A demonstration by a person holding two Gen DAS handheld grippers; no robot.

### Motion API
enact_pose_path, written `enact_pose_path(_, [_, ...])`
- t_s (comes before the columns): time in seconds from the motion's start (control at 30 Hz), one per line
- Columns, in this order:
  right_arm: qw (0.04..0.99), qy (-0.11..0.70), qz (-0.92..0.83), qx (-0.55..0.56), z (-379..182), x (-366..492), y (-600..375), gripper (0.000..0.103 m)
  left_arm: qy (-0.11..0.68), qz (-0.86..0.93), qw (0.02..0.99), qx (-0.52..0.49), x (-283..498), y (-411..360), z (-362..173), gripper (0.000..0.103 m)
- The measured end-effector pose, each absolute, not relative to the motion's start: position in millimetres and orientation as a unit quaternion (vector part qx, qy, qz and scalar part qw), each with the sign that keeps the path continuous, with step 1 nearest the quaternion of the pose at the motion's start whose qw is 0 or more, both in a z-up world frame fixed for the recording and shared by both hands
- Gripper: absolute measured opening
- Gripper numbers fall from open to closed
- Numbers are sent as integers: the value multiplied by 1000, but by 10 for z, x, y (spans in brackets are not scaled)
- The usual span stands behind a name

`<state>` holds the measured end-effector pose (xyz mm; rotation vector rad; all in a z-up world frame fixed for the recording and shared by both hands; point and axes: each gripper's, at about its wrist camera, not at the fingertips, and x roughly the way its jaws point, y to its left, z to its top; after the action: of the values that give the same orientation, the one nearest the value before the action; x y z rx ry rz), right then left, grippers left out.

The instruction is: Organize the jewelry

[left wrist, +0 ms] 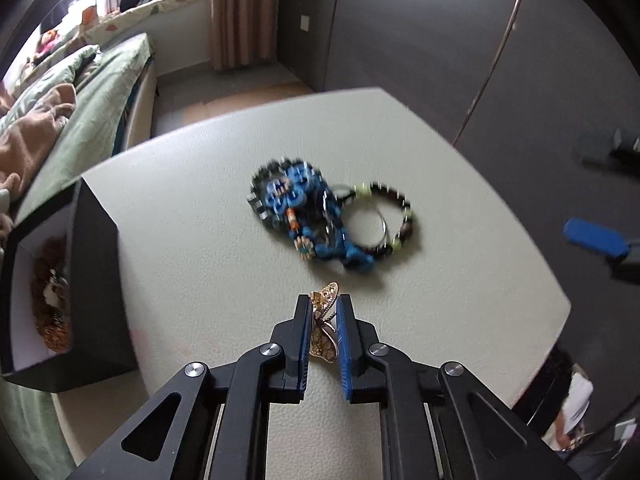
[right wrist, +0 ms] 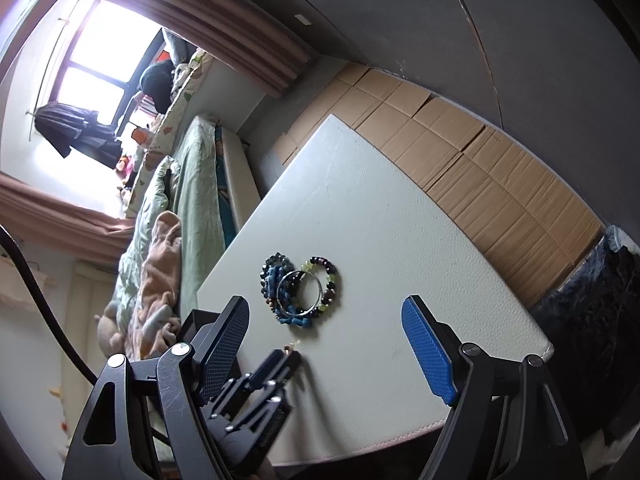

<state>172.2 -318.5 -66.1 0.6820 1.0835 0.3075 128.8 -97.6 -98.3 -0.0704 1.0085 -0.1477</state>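
Gold filigree butterfly [left wrist: 325, 326] sits clamped edge-on between the pads of your left gripper [left wrist: 325, 308], low over the table [left wrist: 192, 240] at its near side. Only the thin wings are caught; judged from that narrow hold, the piece can pivot or slide out once you lift or swing it. Squeezing harder risks bending the openwork.

The bracelet pile [left wrist: 332, 216] lies just beyond the butterfly, apart from it. A forward drift of the fingers would plough into the beads and scatter them.

The black box [left wrist: 96, 280] stands open at the table's left edge, with gold and brown pieces already inside. Its near wall is tall; a low carry could knock the butterfly loose against the rim, or shove the box off the edge.

Your right gripper [right wrist: 324, 344] hangs above the table with jaws wide apart and empty. In its view the left gripper is just below it; keep them from colliding.
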Motion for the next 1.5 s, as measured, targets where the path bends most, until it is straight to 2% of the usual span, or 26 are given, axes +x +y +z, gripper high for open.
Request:
enact_pose_path(0.43, [793, 519, 158, 277, -778, 1863, -2781, 79, 447, -68, 888, -85, 1351, -693, -672, 13])
enact_pose_path(0.57, [794, 523, 167, 260, -828, 1926, -2620, 71, 438, -61, 891, -105, 1357, -546, -602, 13])
enact_pose_path(0.9, [786, 558, 174, 201, -1018, 2158, -2230, 71, 419, -58, 897, -130, 1315, -275, -448, 13])
enact_pose_path(1.33, [804, 552, 192, 107, -1066, 2238, -1800, 71, 403, -53, 900, -156, 1265, -21, -309, 13])
enact_pose_path(1.4, [806, 552, 184, 106, -1085, 2258, -1797, 63, 403, -51, 900, -159, 1260, 20, -303, 13])
enact_pose_path(1.5, [801, 564, 173, 104, -1165, 2297, -1807, 59, 403, -48, 899, -163, 1248, 61, -300, 13])
